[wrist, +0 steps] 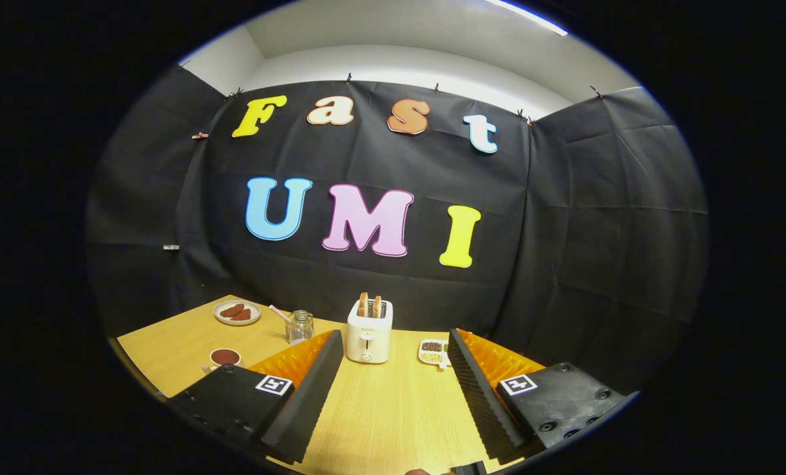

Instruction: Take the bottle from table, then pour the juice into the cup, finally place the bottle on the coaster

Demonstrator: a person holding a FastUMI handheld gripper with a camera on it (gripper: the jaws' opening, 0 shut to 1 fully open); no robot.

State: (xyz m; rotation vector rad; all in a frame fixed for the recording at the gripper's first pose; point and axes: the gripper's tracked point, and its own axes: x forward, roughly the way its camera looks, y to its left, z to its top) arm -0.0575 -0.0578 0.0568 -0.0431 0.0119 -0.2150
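Observation:
My gripper is held above the wooden table, open wide, with only bare tabletop between its fingers. The black ribbed pads have orange backs. A small white cup with a dark reddish-brown filling stands just left of the left finger, near the table's left edge. At the nearest edge of the table, under the gripper, a dark object peeks in; I cannot tell what it is.
A white toaster with two slices in it stands beyond the fingertips, near the wall. A glass jar with a spoon and a plate of brown food lie at the far left. A small divided dish sits right of the toaster.

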